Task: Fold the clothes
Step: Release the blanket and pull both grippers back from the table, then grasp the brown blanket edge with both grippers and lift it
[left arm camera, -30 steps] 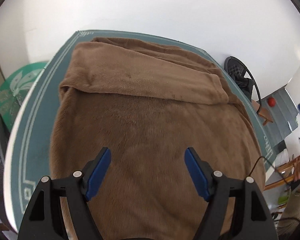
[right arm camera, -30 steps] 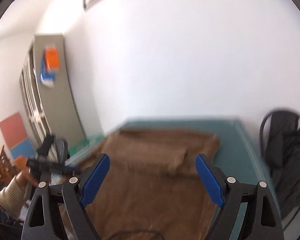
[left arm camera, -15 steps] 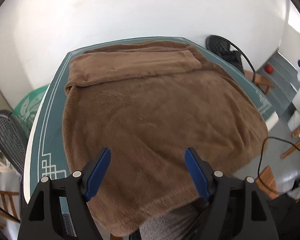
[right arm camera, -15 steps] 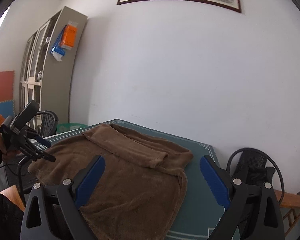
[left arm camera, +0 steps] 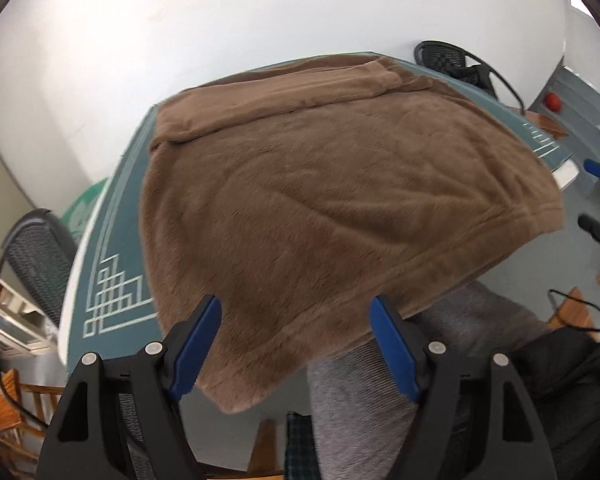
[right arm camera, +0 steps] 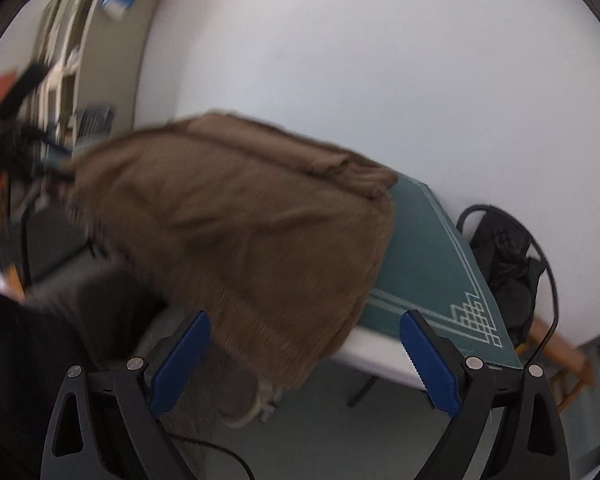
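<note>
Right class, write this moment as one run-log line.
garment: brown fleece spread on green table, near edge overhanging | left gripper: open, empty | right gripper: open, empty

I see a plain white wall point(left arm camera: 260, 20) behind the bench point(left arm camera: 112, 248), whose top is covered in a teal cloth with a pale line border and a stepped corner pattern. A black mesh chair point(left arm camera: 40, 264) stands at one end, another black chair point(right arm camera: 508, 256) with dark fabric on it at the other. A tall grey cabinet point(right arm camera: 96, 40) stands along the side wall. The floor point(right arm camera: 340, 432) is grey, and daylight comes in bright at the far edge.
</note>
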The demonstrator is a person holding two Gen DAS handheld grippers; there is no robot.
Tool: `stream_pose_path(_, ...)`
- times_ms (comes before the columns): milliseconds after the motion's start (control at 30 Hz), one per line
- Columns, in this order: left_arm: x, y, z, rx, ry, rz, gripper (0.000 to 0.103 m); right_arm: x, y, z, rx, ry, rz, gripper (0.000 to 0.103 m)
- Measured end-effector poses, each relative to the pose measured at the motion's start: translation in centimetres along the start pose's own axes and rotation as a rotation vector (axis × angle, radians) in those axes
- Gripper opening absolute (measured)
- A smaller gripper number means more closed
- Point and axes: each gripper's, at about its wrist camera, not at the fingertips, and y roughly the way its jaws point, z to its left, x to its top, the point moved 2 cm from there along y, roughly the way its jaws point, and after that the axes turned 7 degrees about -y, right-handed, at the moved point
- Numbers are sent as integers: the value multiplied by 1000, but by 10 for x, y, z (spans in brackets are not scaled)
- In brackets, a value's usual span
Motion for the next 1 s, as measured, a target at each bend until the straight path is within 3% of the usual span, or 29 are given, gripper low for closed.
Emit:
stream_pose_path(267, -26, 6, 12, 76, -50, -47, 80, -22, 37, 29, -234, -201, 110, 95)
stream_pose_path(333, -30, 8, 16, 89, -61, -51, 80, -23, 38, 29, -264, -218, 102, 73)
stream_pose_path(367, -31, 9, 17, 99, -64, -52, 80, -23, 38, 28, -269, -220, 99, 48)
stream_pose_path(400, -33, 9, 18, 109, -62, -52, 80, -23, 37, 27, -274, -222, 95, 34)
stream_pose_path(500, -36, 12, 21, 146, -52, -50, 80, -20, 34, 28, -284, -231, 76, 20)
stream_pose_path(600, -41, 15, 24, 164, -51, -43, 80, -15, 29, 22, -276, -207, 54, 14)
stream_pose_path(800, -47, 17, 32, 184, -82, -46, 80, 9, 13, -2, -270, -123, -24, 13)
stream_pose_path(1000, -45, 11, 59, 181, -249, -74, 80, 31, 10, -22, -251, -70, -72, 13)
